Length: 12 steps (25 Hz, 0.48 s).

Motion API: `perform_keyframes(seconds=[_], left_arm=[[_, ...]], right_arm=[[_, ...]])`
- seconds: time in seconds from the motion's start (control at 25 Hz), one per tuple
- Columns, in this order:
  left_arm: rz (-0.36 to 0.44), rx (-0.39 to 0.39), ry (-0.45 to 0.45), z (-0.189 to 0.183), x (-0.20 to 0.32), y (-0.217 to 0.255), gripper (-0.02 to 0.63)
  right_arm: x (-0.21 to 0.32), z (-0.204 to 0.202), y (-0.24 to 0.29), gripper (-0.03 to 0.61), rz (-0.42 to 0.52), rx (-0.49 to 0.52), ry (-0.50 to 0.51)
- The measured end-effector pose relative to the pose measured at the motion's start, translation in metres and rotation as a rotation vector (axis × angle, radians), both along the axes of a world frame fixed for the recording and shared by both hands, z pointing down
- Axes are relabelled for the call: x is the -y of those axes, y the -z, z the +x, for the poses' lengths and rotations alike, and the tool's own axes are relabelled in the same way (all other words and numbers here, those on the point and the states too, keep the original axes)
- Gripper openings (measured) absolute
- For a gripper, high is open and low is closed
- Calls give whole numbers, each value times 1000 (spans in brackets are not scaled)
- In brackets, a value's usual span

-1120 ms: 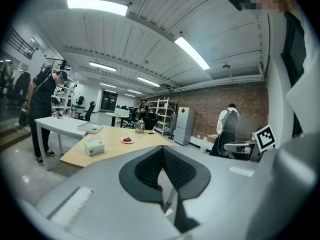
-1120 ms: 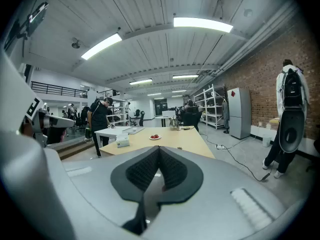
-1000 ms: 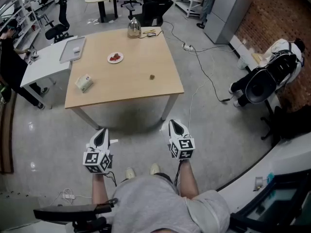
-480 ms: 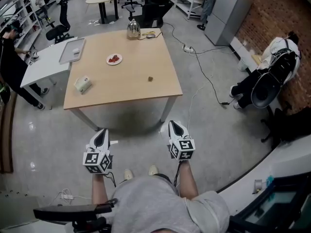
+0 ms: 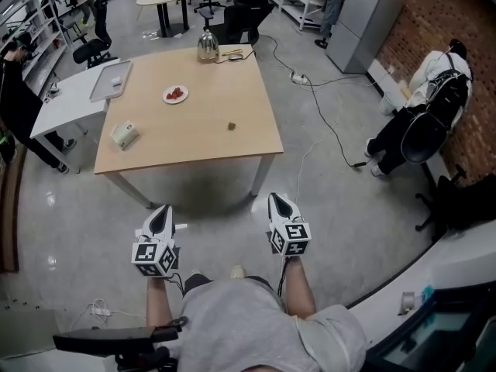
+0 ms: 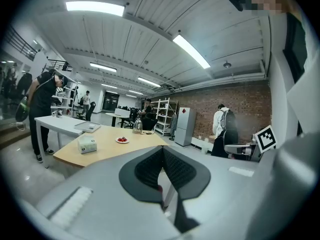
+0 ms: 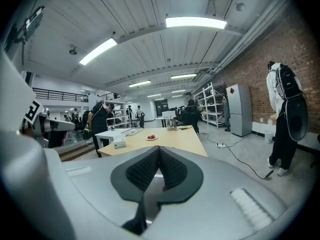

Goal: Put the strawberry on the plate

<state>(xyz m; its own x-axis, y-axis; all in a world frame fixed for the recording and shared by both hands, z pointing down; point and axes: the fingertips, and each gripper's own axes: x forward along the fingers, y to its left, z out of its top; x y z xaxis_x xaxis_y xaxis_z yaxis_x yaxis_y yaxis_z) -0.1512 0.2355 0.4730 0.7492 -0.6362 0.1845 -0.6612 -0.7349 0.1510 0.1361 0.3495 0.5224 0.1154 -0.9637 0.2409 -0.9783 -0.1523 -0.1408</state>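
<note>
A small white plate (image 5: 175,94) with red strawberries on it sits at the far left of the wooden table (image 5: 194,149). It also shows far ahead as the plate (image 6: 121,140) in the left gripper view and the plate (image 7: 151,138) in the right gripper view. A small dark object (image 5: 232,126) lies alone near the table's middle. My left gripper (image 5: 161,211) and right gripper (image 5: 279,201) hang close to my body over the floor, well short of the table. Both are shut with nothing between the jaws, as the left gripper (image 6: 162,149) and right gripper (image 7: 159,149) show.
A tissue box (image 5: 124,136) lies near the table's left front, and a glass kettle (image 5: 207,46) stands at the far edge. A white side table with a grey tray (image 5: 110,80) adjoins the left. Cables (image 5: 314,91) run over the floor at right. People stand around the room.
In the head view the table has slid up and to the left, a little farther from me. Both grippers keep their place and stay shut.
</note>
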Motion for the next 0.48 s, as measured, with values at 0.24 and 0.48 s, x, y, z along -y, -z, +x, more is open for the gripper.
perform_keyframes(seconds=[0.24, 0.48], left_arm=[[-27, 19, 4, 24, -17, -9, 20], [-40, 28, 21, 35, -12, -17, 20]], right_arm=[[-8, 23, -8, 6, -19, 0, 22], [-3, 35, -18, 6, -34, 17, 41]])
